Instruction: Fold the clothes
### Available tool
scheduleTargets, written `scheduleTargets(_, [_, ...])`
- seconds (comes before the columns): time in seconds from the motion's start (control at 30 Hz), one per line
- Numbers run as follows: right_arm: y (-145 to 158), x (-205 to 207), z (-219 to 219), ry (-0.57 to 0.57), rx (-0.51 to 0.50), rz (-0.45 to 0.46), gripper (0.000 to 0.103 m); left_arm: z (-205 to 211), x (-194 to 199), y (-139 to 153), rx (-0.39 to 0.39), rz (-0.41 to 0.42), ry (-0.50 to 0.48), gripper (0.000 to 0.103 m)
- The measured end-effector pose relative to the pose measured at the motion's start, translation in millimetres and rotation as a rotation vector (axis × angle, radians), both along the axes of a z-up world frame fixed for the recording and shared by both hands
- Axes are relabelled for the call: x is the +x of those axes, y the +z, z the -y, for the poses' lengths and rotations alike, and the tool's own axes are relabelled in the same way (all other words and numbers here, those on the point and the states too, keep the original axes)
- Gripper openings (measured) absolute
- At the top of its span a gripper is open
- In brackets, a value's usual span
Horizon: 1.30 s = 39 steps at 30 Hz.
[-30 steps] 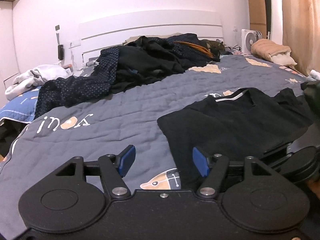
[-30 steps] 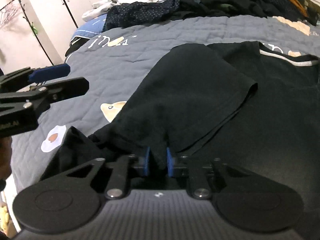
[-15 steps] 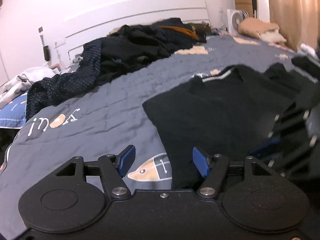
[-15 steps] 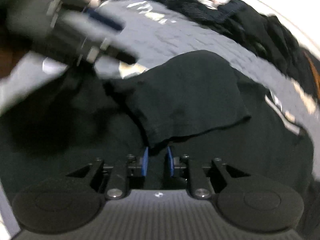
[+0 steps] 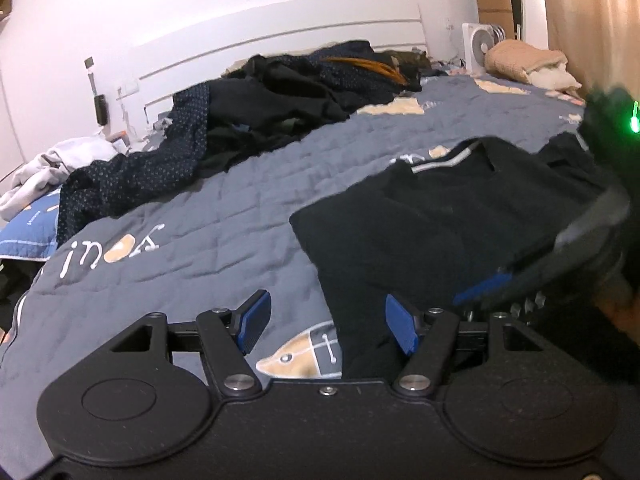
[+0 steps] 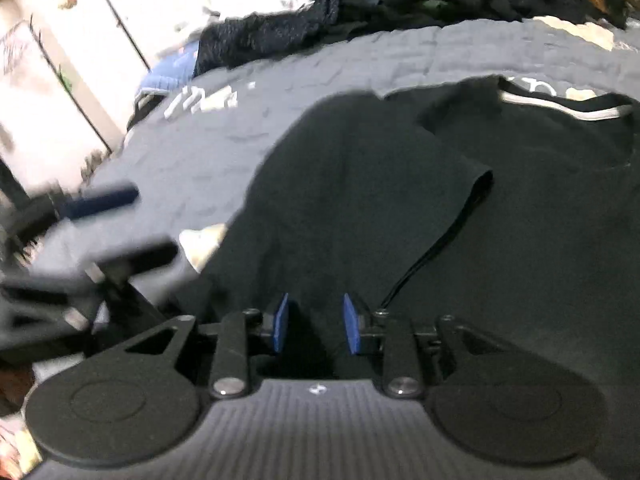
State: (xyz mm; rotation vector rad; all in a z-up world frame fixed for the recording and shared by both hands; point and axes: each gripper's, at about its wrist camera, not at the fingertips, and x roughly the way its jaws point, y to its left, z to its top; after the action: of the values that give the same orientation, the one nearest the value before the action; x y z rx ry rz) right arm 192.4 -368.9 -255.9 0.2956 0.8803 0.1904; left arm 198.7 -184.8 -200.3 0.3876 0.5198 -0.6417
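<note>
Landmark: I take the black T-shirt [image 5: 460, 216], spread flat on the grey quilted bed [image 5: 224, 232].
Left hand-held gripper [image 5: 328, 324]: I see its blue pads wide apart just in front of the shirt's near left corner, nothing clamped; the shirt's edge and the quilt show between them.
Right hand-held gripper [image 5: 560, 256]: blurred, over the shirt's right side; I can't read its jaws.
Clothes pile [image 5: 280, 120]: dark heap well behind the shirt, toward the white headboard [image 5: 280, 40].
Fan [image 5: 478, 46]: far behind the shirt.
</note>
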Motion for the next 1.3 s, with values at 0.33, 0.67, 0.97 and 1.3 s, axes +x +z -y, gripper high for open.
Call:
scheduleTargets(0.33, [54.9,-58.4,37.8,-0.18,-0.041,0.154,0.033,5.2,8.7,20.5,-0.17,-0.075,0.11,0.063])
scheduleTargets(0.67, [70.8,-141.7,129.5,-0.424,-0.093,0.199,0.046,46.2,-7.8,29.5,-0.392,-0.206,0.06,0.063])
scheduleTargets(0.97, [65.9,-176.7,183.1,-0.556,-0.039,0.219,0.046,91.5,-31.5,14.5,-0.432,-0.333,-0.028,0.063])
scheduleTargets(1.3, [69.1,-202.0,205.8,-0.598,-0.107,0.221,0.046,136.5,-52.1,2.3,-0.406,-0.375,-0.101,0.063])
